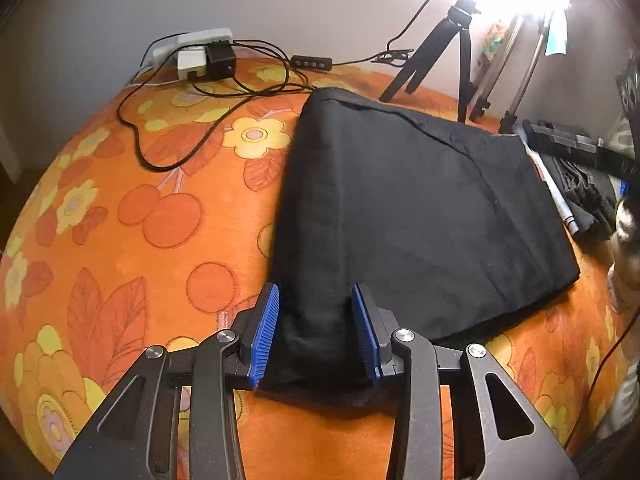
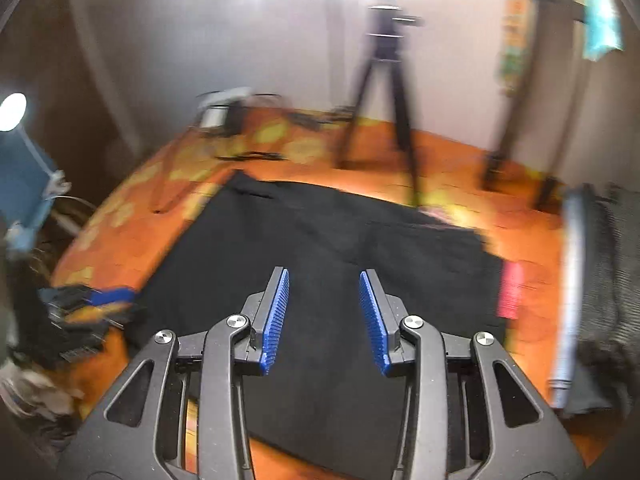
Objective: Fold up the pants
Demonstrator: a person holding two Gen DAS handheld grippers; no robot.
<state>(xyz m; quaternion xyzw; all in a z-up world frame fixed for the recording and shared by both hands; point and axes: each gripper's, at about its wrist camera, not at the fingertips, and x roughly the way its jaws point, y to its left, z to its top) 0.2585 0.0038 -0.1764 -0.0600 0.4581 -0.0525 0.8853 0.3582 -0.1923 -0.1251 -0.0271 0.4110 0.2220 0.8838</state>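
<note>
A tabletop [image 1: 132, 240] under an orange cloth printed with flowers and cherries carries everything here. On it lie the black pants [image 1: 420, 208], already folded into a thick rectangular stack with a rounded fold edge along the left and a straight edge on the right. In the blurred right wrist view the same pants [image 2: 320, 248] spread flat across the middle of the cloth.

Behind the pants stand a black tripod [image 1: 444, 52] and the legs of a lamp stand [image 1: 520, 76]; a white power strip [image 1: 192, 46] with plugged adapters and trailing cables sits at the far left corner. Other dark folded clothes [image 1: 580, 196] lie just beside the pants on the right.

The left gripper [image 1: 315, 334] has its blue fingers [image 1: 264, 336] standing on either side of the near corner of the pants, where a bunch of fabric rises between them; whether the pads are actually pressing it I cannot tell. The right gripper [image 2: 324, 320] hovers over the pants with its fingers released and nothing between them.

Judging by the compact stack, the folding looks mostly done; what seems left is at most one more fold or tidying that near corner and letting go.
</note>
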